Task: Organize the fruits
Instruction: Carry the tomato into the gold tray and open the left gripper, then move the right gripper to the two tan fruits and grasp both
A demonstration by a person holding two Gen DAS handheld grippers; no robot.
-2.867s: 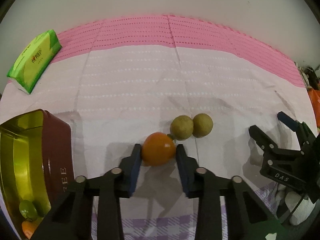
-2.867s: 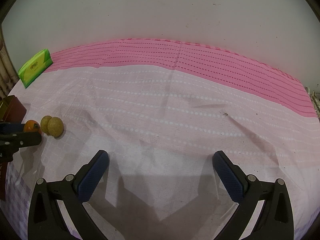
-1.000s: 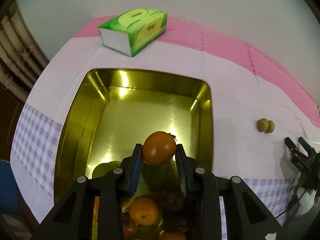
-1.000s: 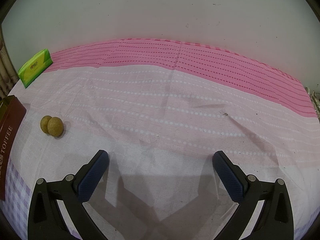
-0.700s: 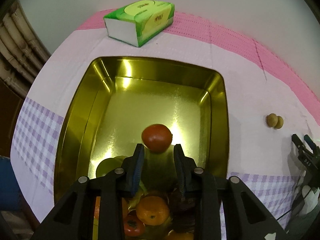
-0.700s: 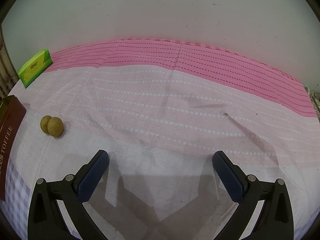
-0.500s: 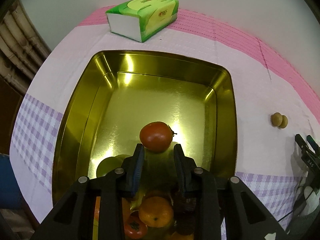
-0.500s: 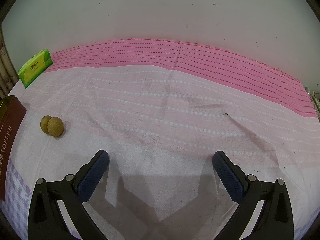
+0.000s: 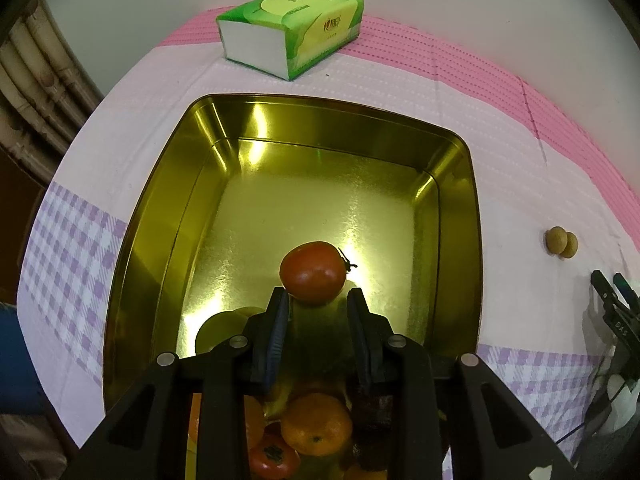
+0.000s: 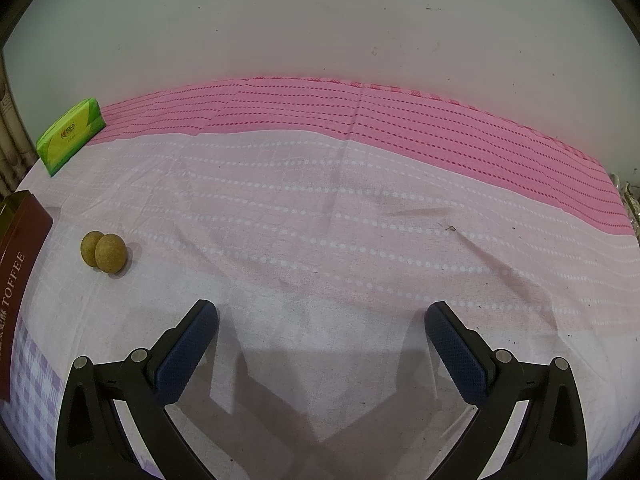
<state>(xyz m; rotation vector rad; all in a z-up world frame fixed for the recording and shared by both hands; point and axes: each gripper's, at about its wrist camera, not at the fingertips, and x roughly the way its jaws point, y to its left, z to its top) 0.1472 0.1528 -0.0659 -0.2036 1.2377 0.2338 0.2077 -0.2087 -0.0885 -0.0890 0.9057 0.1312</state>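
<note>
Left wrist: tomato now released from left gripper into tin.

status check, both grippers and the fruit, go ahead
Left gripper open above gold tin, tomato lying inside. Right gripper open, empty. Two brown fruits on cloth.

Tin sits on the tabletop, left part of the scene. Tissue pack lies on the tabletop beyond the tin's far rim. Inside the tin: a tomato on the floor at mid-depth, just past the left gripper fingertips; an orange, a persimmon and other fruit piled at the near end, below the gripper. Two small round fruits, touching each other, lie on the tabletop right of the tin, apart from it. Right gripper hovers over the tabletop, right of and nearer than the pair.
</note>
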